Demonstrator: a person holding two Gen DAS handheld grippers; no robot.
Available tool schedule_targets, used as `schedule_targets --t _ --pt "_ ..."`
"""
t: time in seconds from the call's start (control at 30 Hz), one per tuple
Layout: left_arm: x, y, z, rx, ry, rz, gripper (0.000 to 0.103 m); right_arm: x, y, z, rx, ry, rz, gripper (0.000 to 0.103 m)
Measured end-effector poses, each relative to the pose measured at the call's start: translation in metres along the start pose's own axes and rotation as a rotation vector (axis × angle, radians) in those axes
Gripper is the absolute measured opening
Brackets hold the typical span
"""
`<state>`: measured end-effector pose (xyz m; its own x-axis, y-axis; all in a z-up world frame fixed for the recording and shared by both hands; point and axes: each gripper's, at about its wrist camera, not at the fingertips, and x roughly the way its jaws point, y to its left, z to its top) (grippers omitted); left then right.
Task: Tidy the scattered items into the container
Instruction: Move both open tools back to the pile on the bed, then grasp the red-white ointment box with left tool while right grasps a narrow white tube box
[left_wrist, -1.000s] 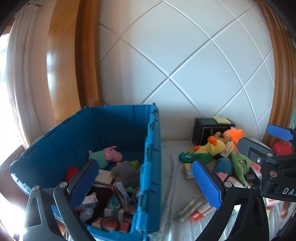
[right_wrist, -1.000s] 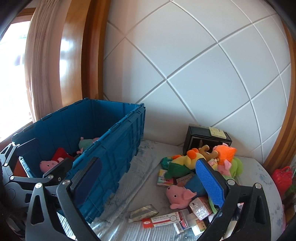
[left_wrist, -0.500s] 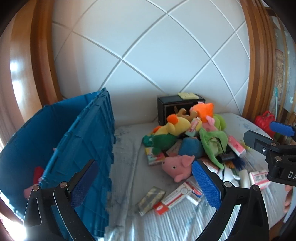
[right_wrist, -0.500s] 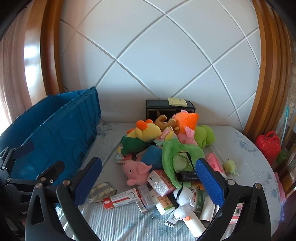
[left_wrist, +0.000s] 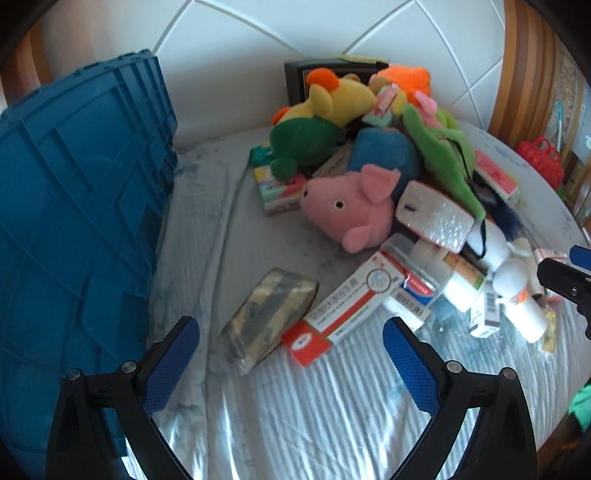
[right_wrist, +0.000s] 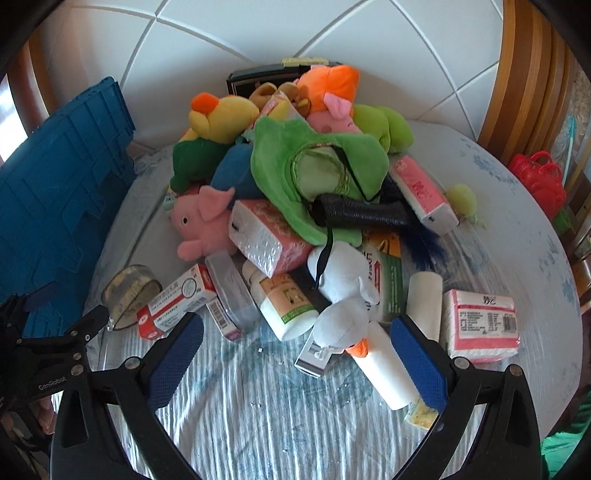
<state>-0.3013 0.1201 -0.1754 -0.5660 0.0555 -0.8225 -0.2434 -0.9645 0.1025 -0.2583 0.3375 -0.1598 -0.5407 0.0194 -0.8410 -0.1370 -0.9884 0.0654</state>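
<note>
Blue plastic makes the container (left_wrist: 81, 206), a ribbed crate that stands at the left edge of the table (left_wrist: 332, 406); only its outer wall shows, so what lies inside cannot be told. To its right, well apart from it, the scattered items are heaped together. A pink plush pig (left_wrist: 351, 210) lies at the near left of the heap, with a yellow plush with an orange ear (right_wrist: 221, 118), a dark green plush (left_wrist: 303, 142) and a light green cloth piece (right_wrist: 314, 162) behind and above it. In front of the pig lie a shiny foil-wrapped pack (left_wrist: 269, 317) and, touching it, a red and white box (left_wrist: 343, 306). More to the right are a white bottle (right_wrist: 284, 302), a white plush (right_wrist: 340, 295) and a pink and white pack (right_wrist: 480, 321).

The left gripper (left_wrist: 291, 358) hovers low over the striped table cover, tilted down toward the heap. Its blue pads (left_wrist: 170, 365) stand wide apart and hold nothing. The foil-wrapped pack and the red and white box lie just beyond the tips, between the lines of the two fingers (not yet inside the jaws).

The right gripper (right_wrist: 295, 354) is in a similar pose, also spread wide and empty. The white plush and a white tube (right_wrist: 384, 369) lie close before its right pad (right_wrist: 417, 358), the tube passing partly behind it. The left gripper's black frame shows at the lower left of the right wrist view, near the crate.
</note>
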Motion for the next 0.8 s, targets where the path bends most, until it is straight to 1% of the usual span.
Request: schedule_targets --t 0.07,0.1,0.13,0.2,0.23,0.27,0.3,0.4,0.6,0.7,0.8 --pt "0.013 0.005 -0.009 -0.004 0.032 0.002 0.096 0.014 0.006 -0.007 -0.009 0.037 0.008 0.101" --pt "0.019 0.008 -0.014 -0.009 0.048 0.001 0.095 0.02 0.009 -0.011 -0.016 0.056 0.013 0.092" --pt "0.024 0.011 -0.019 -0.016 0.063 0.001 0.092 0.027 0.013 -0.015 -0.023 0.073 0.019 0.081" --pt "0.033 0.017 -0.027 -0.026 0.09 0.002 0.089 0.037 0.021 -0.021 -0.039 0.107 0.033 0.071" --pt "0.037 0.02 -0.031 -0.03 0.101 0.002 0.089 0.043 0.025 -0.024 -0.048 0.123 0.038 0.067" --pt "0.041 0.022 -0.034 -0.034 0.111 0.002 0.088 0.048 0.029 -0.026 -0.057 0.137 0.044 0.065" --pt "0.044 0.025 -0.037 -0.039 0.122 0.002 0.088 0.053 0.034 -0.029 -0.067 0.148 0.05 0.06" --pt "0.049 0.025 -0.042 -0.044 0.132 -0.008 0.085 0.066 0.044 -0.032 -0.089 0.177 0.063 0.052" --pt "0.054 0.005 -0.043 0.012 0.133 -0.061 0.085 0.087 0.053 -0.03 -0.112 0.207 0.068 0.051" --pt "0.066 -0.004 -0.039 0.03 0.15 -0.053 0.085 0.095 0.055 -0.027 -0.121 0.217 0.077 0.051" --pt "0.075 -0.009 -0.034 0.034 0.156 -0.063 0.085 0.105 0.058 -0.023 -0.129 0.225 0.082 0.051"
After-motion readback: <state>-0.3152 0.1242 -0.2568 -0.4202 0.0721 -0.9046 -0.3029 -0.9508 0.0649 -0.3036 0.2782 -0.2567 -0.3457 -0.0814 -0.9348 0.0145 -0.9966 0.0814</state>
